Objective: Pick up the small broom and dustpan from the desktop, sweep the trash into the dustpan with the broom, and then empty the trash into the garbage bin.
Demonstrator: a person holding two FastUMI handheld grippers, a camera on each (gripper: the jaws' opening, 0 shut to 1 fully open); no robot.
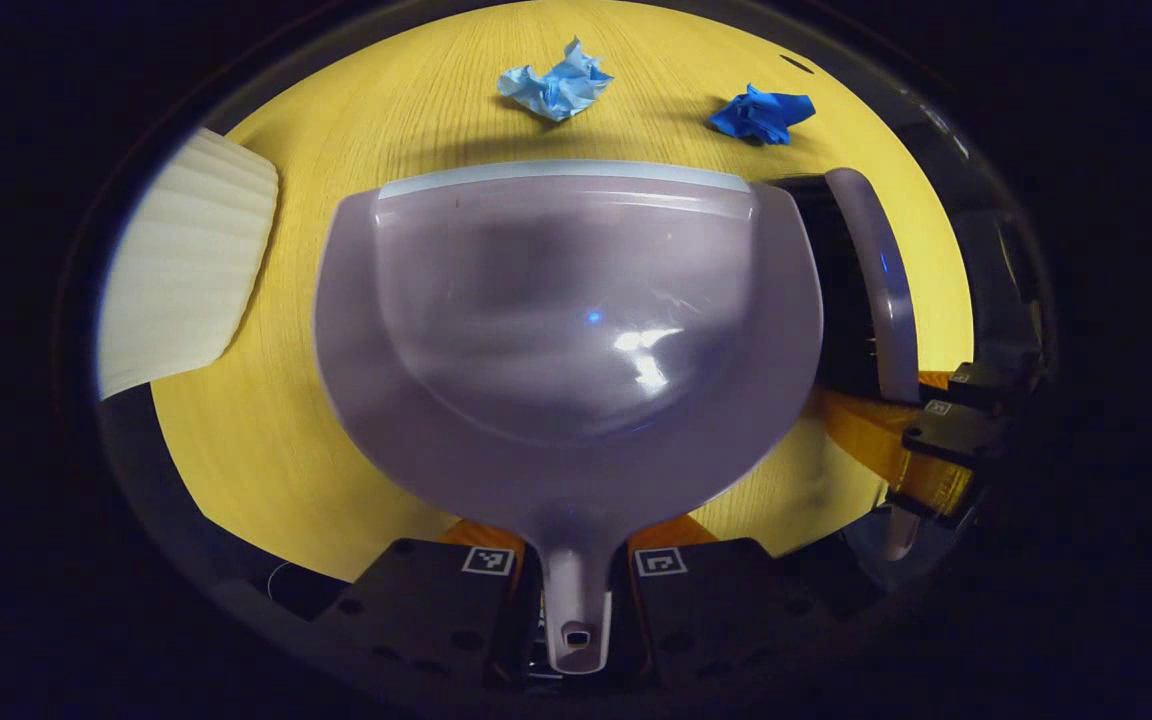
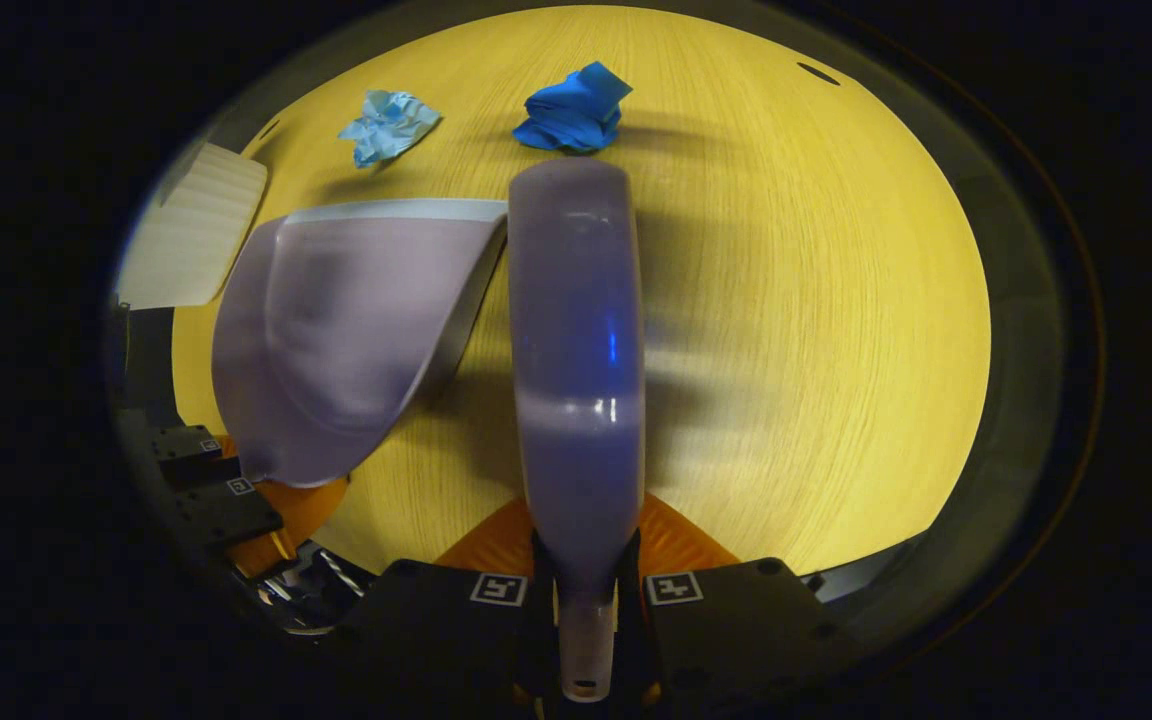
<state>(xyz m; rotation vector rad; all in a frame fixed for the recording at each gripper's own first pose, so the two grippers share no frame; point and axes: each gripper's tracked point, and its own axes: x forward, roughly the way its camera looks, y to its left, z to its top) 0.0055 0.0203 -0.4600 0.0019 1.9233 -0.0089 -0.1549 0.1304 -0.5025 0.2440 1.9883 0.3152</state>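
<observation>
Beyond dustpan point(image 1: 566, 340): two paper wads point(image 1: 556, 85).

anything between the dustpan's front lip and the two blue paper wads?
Nothing: bare desktop separates the dustpan lip from the light blue wad and the dark blue wad in the left gripper view; the right gripper view agrees.

White ribbed object point(image 1: 186, 265) at yellow wood-grain desktop point(image 1: 336, 130) edge.
</observation>
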